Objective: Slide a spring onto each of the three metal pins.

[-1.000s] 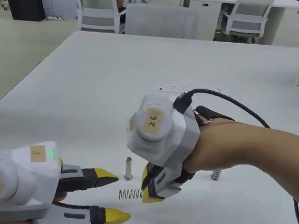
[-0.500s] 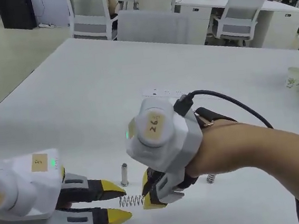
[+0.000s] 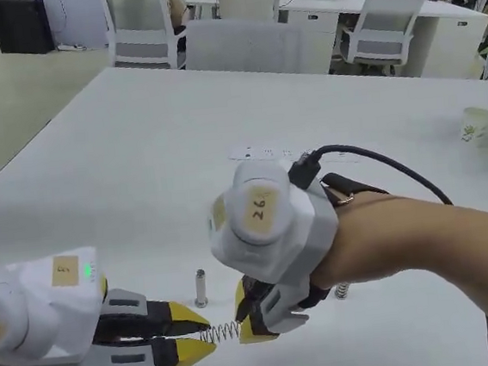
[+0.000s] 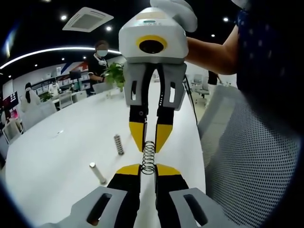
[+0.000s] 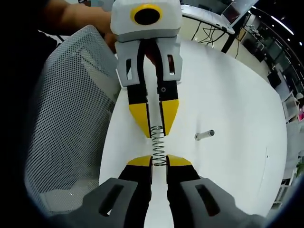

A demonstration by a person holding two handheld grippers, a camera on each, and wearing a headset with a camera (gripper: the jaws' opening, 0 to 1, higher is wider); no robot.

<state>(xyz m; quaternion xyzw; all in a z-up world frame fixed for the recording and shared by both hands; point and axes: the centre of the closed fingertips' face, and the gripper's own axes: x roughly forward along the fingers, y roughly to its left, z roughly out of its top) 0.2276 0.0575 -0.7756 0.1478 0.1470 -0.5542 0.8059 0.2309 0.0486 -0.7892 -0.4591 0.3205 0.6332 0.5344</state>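
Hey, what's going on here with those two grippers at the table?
A person is working two hand-held grippers at a white table. The left gripper and the right gripper each pinch one end of a small spring, which spans the gap between them. A bare metal pin stands upright close by, with no spring on it yet. Another pin further off already carries one.

You see two grippers: left gripper (image 3: pixel 205 334), right gripper (image 3: pixel 247 319). Two springs: stretched spring (image 3: pixel 221 331), seated spring (image 3: pixel 342 291). Two pins, both toward near edge of worktop (image 3: pixel 138 159): bare pin (image 3: pixel 201 288), loaded pin (image 4: pixel 116 137). One paper cup (image 3: pixel 476 122), far right edge. One power strip (image 3: pixel 263 153).
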